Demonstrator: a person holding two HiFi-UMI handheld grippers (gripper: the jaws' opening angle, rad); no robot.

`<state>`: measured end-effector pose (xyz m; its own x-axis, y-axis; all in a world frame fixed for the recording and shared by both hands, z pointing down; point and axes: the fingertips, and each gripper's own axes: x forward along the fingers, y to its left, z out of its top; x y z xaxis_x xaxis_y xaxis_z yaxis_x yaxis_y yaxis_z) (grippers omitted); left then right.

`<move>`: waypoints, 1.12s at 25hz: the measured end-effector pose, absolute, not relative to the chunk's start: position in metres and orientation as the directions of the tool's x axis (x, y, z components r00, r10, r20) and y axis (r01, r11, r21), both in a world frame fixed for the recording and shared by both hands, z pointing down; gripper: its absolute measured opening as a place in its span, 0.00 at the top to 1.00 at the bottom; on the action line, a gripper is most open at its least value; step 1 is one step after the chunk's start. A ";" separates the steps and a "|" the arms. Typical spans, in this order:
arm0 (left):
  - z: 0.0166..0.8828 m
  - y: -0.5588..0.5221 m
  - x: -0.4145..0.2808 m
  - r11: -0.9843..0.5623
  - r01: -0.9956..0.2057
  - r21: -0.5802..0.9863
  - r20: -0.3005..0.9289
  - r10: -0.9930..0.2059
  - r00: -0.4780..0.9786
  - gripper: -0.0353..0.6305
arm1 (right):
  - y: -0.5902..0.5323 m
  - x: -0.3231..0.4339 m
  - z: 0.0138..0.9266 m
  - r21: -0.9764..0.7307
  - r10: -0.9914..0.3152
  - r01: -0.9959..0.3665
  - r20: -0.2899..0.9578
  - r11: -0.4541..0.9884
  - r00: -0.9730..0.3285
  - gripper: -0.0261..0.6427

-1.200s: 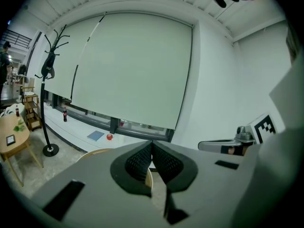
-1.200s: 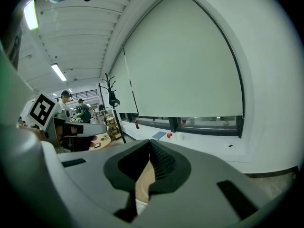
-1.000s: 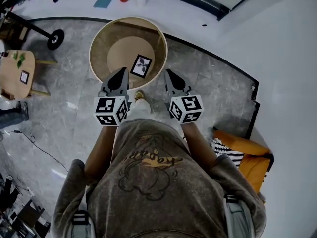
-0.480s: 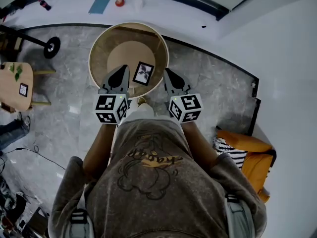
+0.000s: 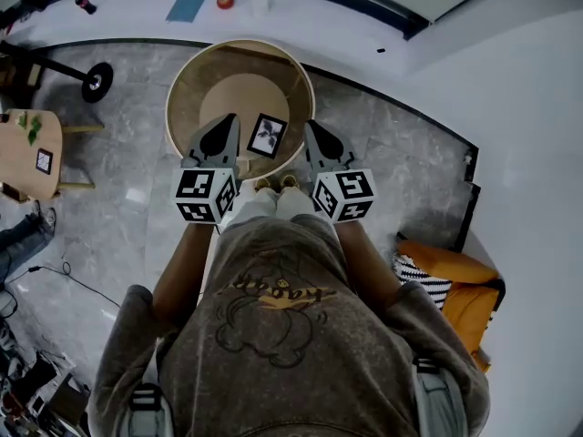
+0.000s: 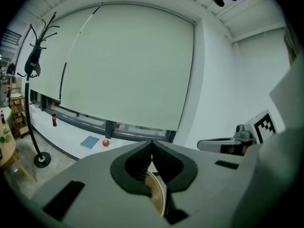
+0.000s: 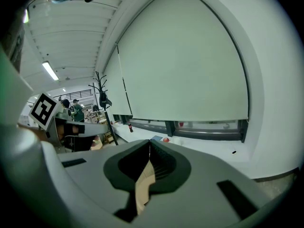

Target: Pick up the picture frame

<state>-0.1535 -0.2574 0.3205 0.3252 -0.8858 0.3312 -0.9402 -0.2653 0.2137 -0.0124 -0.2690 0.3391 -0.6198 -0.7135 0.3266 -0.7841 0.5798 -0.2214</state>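
Observation:
In the head view a small black picture frame [image 5: 267, 136] with a white mat and a leaf print lies on a round wooden table [image 5: 191, 80], near the table's near right side. My left gripper [image 5: 230, 119] reaches over the table's near edge, just left of the frame, jaws shut and empty. My right gripper [image 5: 308, 126] hovers at the table's right rim, just right of the frame, also shut and empty. In the left gripper view [image 6: 152, 144] and right gripper view [image 7: 150, 144] the jaw tips meet, with only a strip of the table's wood showing below them.
A white ledge along the window holds a blue pad [image 5: 188, 5], a red ball [image 5: 225, 1] and a dark bottle [image 5: 84, 4]. A coat stand base [image 5: 95, 82] and a small wooden side table [image 5: 32, 151] are at left. Orange cushions [image 5: 451, 289] lie at right.
Both grippers and the person have moved forward toward the round table; the frame now lies between the two gripper tips. Both jaws stay shut.

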 end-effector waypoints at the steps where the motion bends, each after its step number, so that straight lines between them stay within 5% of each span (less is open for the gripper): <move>1: 0.321 -0.258 -0.154 -0.261 -0.942 0.213 0.332 -0.887 0.321 0.92 | -0.271 -0.012 0.339 -0.224 -0.711 -0.782 0.326 0.582 -0.623 0.93; 28: 0.417 -0.311 -0.153 -0.164 -0.955 0.246 0.448 -0.855 0.262 0.92 | -0.339 -0.017 0.424 -0.280 -0.638 -0.757 0.413 0.590 -0.650 0.93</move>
